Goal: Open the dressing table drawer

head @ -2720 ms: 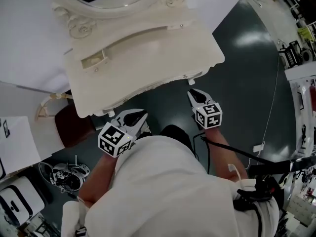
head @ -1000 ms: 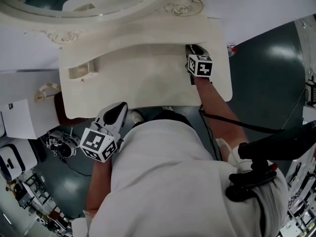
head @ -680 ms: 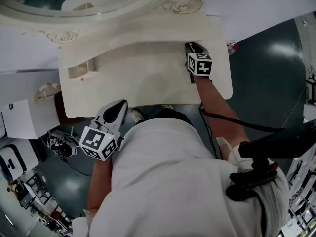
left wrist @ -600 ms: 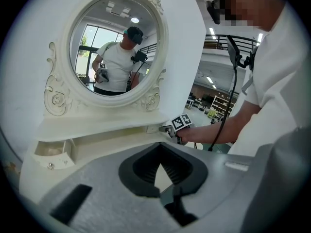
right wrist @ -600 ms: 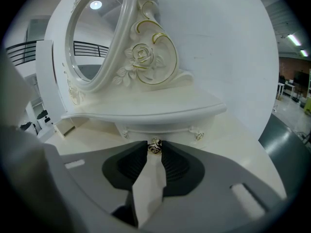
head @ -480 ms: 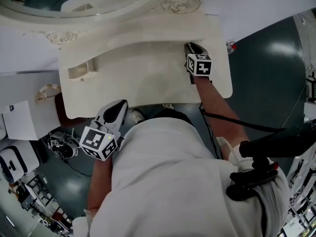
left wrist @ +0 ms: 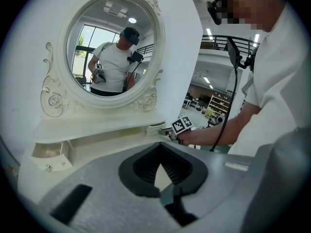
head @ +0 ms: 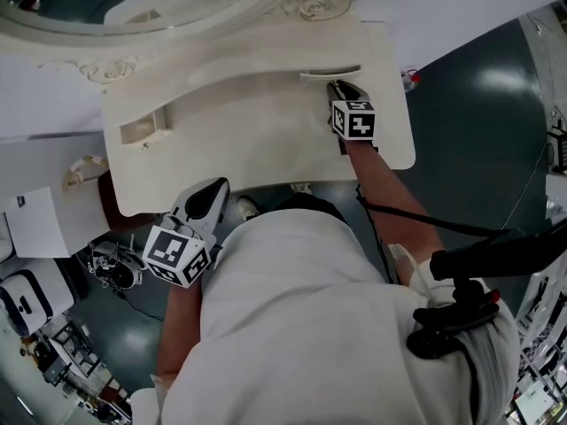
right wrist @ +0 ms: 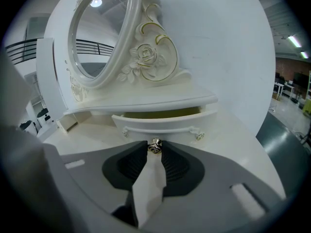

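- The drawer [right wrist: 165,123] sits under the small shelf at the right end of the dressing table, below the mirror frame's carved rose. It stands a little way out, with a strip of its yellowish inside showing above the front panel.
- Its knob [right wrist: 154,146] is a small shiny metal button at the middle of the curved front, below a thin rail that ends in two studs.
- Handling, as I judge it: the drawer looks small and light, a stiff painted box that should slide straight out. The knob is hard, smooth and tiny, so it could slip from the pads if the pull goes off line. It is the natural place to take hold.
- The right gripper [head: 337,88] reaches over the counter [head: 257,149] to the drawer front. Its fingers [right wrist: 138,166] are pinched on the knob at their very tips, one ribbed pad on each side, with a narrow gap between them.
- The pull seems to be under way, and most of the drawer's travel is probably left.
- The left gripper [head: 213,197] hangs off the counter's front edge, well apart from the drawer. Its fingers look closed with nothing between them, though the tips are hard to read in its own view.
- At the counter's left end a second small compartment [head: 142,131] also stands open.
- The oval mirror [right wrist: 97,33] rises behind the shelf, and the person's white shirt [head: 292,326] fills the near part of the head view.
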Motion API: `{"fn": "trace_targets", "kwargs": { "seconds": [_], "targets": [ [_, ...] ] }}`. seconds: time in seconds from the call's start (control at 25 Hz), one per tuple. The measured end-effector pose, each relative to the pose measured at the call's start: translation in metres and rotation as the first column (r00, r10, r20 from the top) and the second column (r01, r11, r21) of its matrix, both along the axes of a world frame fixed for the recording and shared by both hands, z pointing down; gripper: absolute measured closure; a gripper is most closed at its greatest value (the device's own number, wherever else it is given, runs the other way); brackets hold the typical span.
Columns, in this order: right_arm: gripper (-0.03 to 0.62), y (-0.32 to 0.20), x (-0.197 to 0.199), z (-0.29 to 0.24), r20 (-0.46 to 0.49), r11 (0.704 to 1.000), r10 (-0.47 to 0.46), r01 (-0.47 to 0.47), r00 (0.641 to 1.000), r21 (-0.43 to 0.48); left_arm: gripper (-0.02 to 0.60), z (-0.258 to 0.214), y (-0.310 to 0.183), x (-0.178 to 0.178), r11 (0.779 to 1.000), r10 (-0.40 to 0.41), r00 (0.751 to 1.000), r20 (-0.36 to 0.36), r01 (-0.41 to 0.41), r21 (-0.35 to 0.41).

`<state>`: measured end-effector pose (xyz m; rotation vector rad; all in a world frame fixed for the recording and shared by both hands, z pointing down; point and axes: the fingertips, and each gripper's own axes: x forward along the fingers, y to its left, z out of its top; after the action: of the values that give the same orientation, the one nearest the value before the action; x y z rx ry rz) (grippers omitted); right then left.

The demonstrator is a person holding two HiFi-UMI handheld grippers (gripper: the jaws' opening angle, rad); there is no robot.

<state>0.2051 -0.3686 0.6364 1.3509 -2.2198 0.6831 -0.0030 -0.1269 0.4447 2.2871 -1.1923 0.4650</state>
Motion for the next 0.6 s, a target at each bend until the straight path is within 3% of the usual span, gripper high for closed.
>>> {"fn": "trace_targets", "kwargs": {
  "seconds": [0.6],
  "targets": [
    [0.499, 0.015, 0.001, 0.009, -0.008, 1.000, 0.002, -0.002, 1.000, -0.024, 0.581, 0.005, -0.002, -0.002, 1.000, 0.018, 1.000, -0.005, -0.018, -0.002]
  ]
}}
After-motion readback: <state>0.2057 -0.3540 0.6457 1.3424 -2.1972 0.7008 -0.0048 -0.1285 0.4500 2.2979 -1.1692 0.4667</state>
